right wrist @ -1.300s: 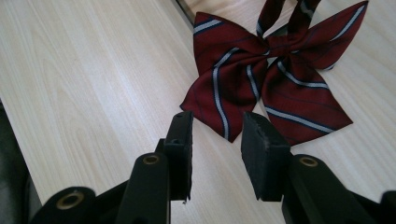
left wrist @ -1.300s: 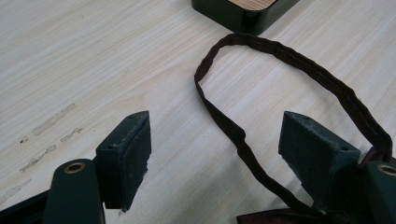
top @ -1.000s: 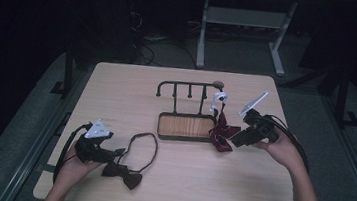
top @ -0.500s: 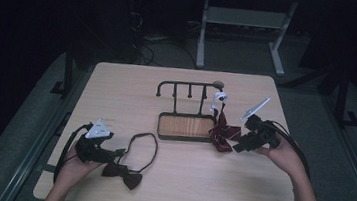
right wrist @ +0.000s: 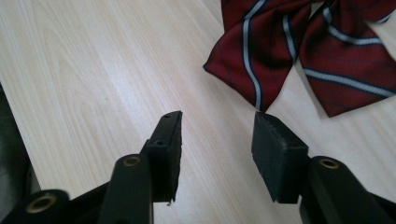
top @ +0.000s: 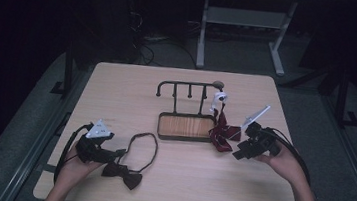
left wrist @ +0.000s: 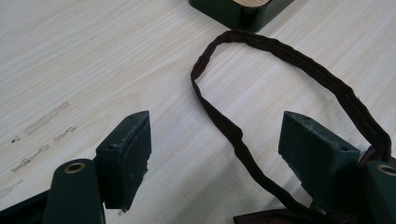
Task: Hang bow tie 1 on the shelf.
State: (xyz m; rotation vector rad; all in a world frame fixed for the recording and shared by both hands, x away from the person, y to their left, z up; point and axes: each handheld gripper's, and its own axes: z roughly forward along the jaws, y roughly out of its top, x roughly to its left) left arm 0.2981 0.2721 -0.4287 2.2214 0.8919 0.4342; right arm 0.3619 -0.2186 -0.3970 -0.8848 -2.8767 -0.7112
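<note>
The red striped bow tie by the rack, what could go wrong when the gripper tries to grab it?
1. The right gripper has open jaws that have just been widening, with bare table between them. The red striped bow tie lies ahead; closing now might catch nothing.
2. That tie leans against the rack, so a tug could drag the rack.
3. The dark bow tie's strap runs between the left gripper's open jaws and could snag.

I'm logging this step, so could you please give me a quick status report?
Left gripper open over the dark bow tie strap. Right gripper open, jaws just opening, nothing between them, beside the striped bow tie. Rack close by, nothing blocking.
</note>
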